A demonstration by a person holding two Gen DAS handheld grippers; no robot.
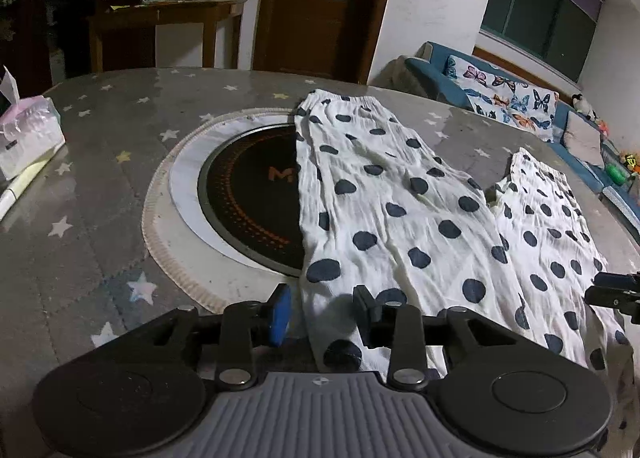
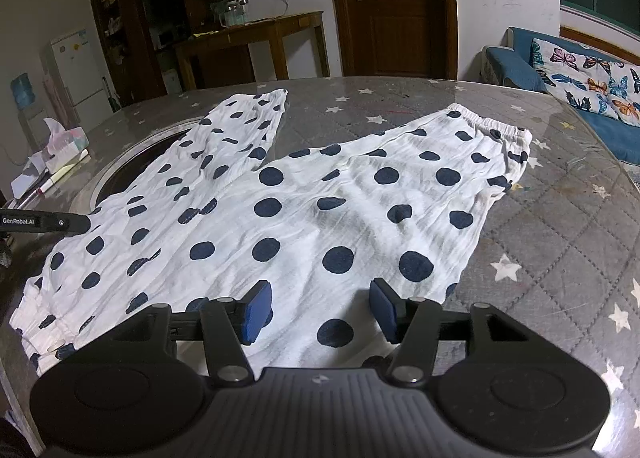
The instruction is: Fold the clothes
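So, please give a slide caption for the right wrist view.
Open right claw above the waist end of polka-dot trousers spread flat on the star-print table.

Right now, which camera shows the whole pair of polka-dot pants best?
The right wrist view: the polka-dot pants lie spread flat, both legs and the near waistband in frame. The left wrist view shows them cut off low behind the left tool, with part of one leg draped over the round cooktop.

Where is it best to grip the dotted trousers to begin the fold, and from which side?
Likely the near waistband: the trousers lie flat, legs pointing away. Slide the open left gripper and right gripper in low from the near table edge.
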